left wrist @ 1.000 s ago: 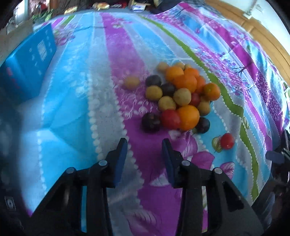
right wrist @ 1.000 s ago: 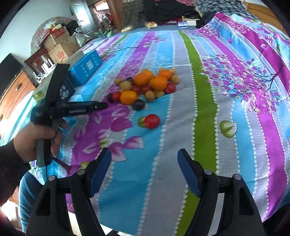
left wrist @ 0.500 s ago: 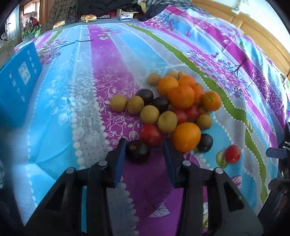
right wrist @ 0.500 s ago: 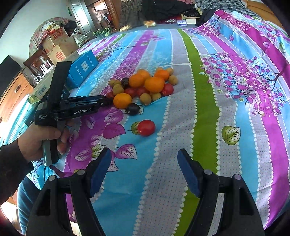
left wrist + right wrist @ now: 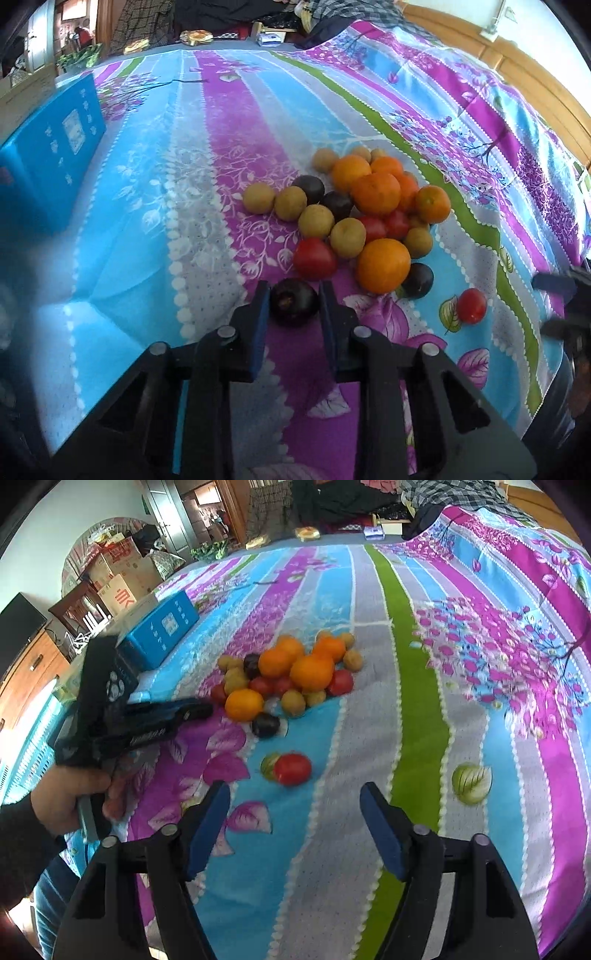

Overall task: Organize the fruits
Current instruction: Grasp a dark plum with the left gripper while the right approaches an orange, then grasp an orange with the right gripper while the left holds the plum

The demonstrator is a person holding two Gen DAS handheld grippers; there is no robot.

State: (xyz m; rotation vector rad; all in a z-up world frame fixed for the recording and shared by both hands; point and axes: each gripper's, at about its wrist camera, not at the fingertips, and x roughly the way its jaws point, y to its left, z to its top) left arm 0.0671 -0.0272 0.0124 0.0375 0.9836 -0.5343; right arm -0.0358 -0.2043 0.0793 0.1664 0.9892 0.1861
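My left gripper [image 5: 293, 299] is clamped on a dark plum [image 5: 293, 302]. Both blue pads [image 5: 259, 314] press against its sides, and the plum rests on the striped bedspread [image 5: 184, 192].

I take the fruit pile [image 5: 354, 206] as my landmark. The gripped plum sits at the near edge of the pile, just in front of a red tomato [image 5: 314, 258]. A large orange [image 5: 383, 265] lies at the near right of the pile, with a second dark plum [image 5: 418, 280] touching its right side. Yellow-green fruits, more oranges and more tomatoes make up the rest of the pile.

One lone tomato [image 5: 471, 305] [image 5: 291, 768] lies apart from the pile, on the near right side of it.

My right gripper [image 5: 295, 823] is empty. Its jaws are closing but stand wide, with nothing between them. It hangs over the bedspread on the near side of the lone tomato, short of it.

In the right wrist view, the person's left hand [image 5: 70, 797] grasps the handle of the left gripper, whose tip reaches the near left edge of the pile. A blue box [image 5: 162, 633] lies on the bedspread to the far left of the pile.
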